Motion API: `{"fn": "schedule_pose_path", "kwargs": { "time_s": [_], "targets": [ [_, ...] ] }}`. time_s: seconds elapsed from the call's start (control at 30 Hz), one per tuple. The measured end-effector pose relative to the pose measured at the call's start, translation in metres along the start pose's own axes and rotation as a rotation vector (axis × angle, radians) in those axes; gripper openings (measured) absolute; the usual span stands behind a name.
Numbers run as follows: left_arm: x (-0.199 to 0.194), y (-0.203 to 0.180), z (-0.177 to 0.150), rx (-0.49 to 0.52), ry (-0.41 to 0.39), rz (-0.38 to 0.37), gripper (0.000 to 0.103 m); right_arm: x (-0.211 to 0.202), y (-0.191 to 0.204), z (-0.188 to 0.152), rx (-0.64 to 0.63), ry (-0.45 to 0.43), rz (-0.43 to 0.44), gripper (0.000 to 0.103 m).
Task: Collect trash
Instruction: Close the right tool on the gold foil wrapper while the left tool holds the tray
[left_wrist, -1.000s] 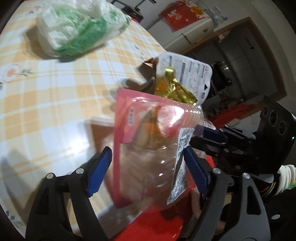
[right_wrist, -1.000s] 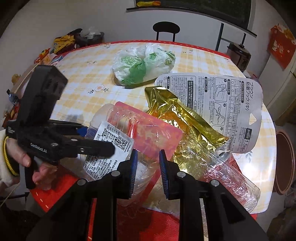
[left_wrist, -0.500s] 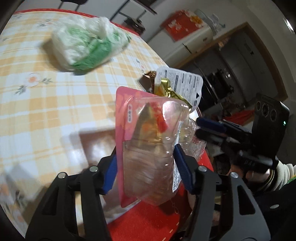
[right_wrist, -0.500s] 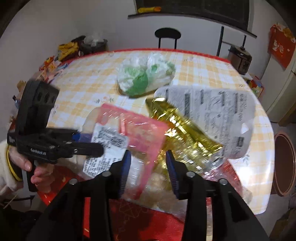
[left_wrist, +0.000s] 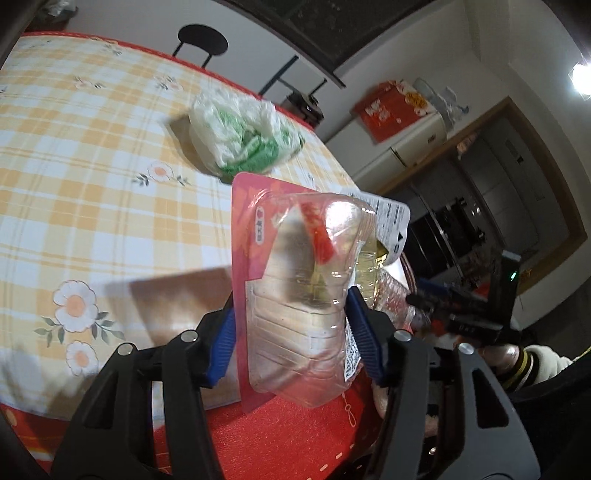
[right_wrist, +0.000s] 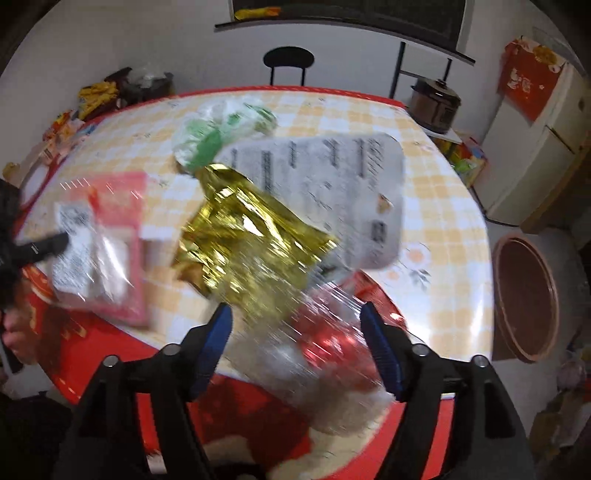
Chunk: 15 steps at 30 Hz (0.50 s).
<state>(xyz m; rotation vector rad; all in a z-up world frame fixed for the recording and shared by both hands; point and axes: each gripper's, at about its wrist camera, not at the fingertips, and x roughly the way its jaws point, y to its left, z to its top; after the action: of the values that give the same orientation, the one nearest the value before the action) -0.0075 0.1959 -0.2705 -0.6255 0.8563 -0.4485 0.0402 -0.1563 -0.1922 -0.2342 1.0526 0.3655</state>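
Note:
My left gripper (left_wrist: 291, 336) is shut on a clear plastic blister pack with a pink card back (left_wrist: 295, 295), held upright above the table's near edge. In the right wrist view that pack (right_wrist: 99, 251) sits at the left, blurred. My right gripper (right_wrist: 299, 339) has its jaws opening wide. A crumpled gold wrapper (right_wrist: 251, 251), a white printed packet (right_wrist: 332, 192) and clear crinkled plastic (right_wrist: 325, 332) lie between and ahead of its jaws, all blurred. I cannot see the pads pressing on them. The right gripper (left_wrist: 413, 291) also shows at the right of the left wrist view.
A green and white plastic bag (left_wrist: 243, 136) lies mid-table on the yellow checked cloth (left_wrist: 74, 184). A black chair (left_wrist: 201, 40) stands behind the table. On the floor at the right is a round brown basin (right_wrist: 524, 295). A dark cooker (right_wrist: 436, 99) is at the back right.
My left gripper closed on the pink-backed pack and carried it up and to the left. My right gripper's jaws went from nearly shut to wide apart.

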Motion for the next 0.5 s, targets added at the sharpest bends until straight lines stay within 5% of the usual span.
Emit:
{"fn": "schedule_pose_path", "kwargs": {
  "time_s": [0.27,0.5],
  "targets": [
    [0.003,-0.006,0.000,0.024,0.001,0.032,0.057,0.009,-0.028,-0.005,0.104,0.001,-0.008,0.083],
    [-0.005,-0.006,0.006,0.027,-0.025,0.066,0.057,0.013,0.001,0.045,-0.039,-0.093,0.065,0.078]
  ]
}}
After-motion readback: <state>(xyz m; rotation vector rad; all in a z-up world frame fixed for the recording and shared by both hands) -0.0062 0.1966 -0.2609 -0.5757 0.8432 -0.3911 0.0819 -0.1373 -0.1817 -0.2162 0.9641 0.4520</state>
